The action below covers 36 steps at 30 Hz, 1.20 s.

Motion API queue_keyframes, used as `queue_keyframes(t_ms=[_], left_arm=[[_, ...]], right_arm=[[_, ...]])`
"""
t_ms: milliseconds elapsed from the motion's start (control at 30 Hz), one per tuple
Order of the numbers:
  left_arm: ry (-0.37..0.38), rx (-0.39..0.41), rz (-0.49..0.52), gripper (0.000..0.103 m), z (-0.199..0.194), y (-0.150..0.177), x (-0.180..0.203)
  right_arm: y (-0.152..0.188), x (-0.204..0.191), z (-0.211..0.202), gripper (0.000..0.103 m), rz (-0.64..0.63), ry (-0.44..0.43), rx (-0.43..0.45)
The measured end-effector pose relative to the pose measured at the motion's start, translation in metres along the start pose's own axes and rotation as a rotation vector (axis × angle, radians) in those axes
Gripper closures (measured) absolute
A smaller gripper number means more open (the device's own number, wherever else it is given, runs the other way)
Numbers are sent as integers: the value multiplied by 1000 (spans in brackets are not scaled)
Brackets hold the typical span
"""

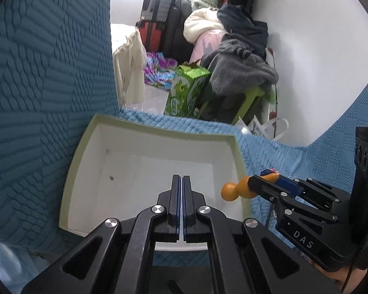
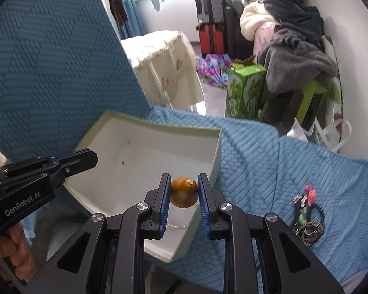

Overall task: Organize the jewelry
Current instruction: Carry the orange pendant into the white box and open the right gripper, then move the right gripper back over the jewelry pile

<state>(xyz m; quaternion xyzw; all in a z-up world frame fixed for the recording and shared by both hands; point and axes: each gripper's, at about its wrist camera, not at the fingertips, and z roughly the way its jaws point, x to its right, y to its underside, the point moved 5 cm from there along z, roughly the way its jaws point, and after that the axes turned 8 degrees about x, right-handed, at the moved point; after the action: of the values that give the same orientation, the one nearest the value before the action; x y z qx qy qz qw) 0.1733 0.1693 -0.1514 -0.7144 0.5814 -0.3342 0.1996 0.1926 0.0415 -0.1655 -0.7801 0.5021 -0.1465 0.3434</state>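
Observation:
An open white cardboard box (image 1: 71,171) (image 2: 216,154) lies on the blue quilted sofa cover. My right gripper (image 2: 184,191) (image 1: 263,183) is shut on an orange gourd-shaped pendant (image 2: 184,192) (image 1: 233,191), held above the box's right rim. My left gripper (image 1: 182,183) (image 2: 93,158) hovers over the inside of the box, shut with nothing between its pads. A pile of jewelry (image 2: 306,210), with dark bead bracelets and pink pieces, lies on the cover to the right of the box. A small dark speck (image 1: 111,177) rests on the box floor.
The sofa back (image 1: 49,73) rises at the left. Beyond the seat edge stand a green carton (image 2: 245,90), a cloth-draped table (image 2: 164,66), suitcases (image 2: 211,17) and a heap of clothes (image 2: 294,44) on a green stool. A white bag (image 2: 326,132) sits by the wall.

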Motion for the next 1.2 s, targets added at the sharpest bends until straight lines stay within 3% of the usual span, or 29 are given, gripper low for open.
queue_keyframes(t_ms=[233,400,800,1133,1167,1200], left_arm=[[-6,-12,-30,103,1,11,-8],[-29,-1,-23,101,-18,-1,1],[-20,124,5,99,-78,-33,60],[6,147,17,98,-83,-34,105],[11,148,17,94,-81,-35,109],[20,147,14,80,-80,-34,115]], right_arm=[[7,-6,7,82,-16,-2,-18],[-7,-5,-6,73,-2,-46,8],[-64,13,-96,72,-67,-74,200],[-65,58,-143,72,-79,-58,264],[-64,63,-147,72,-79,-53,268],[-62,67,-152,72,-79,-49,274]])
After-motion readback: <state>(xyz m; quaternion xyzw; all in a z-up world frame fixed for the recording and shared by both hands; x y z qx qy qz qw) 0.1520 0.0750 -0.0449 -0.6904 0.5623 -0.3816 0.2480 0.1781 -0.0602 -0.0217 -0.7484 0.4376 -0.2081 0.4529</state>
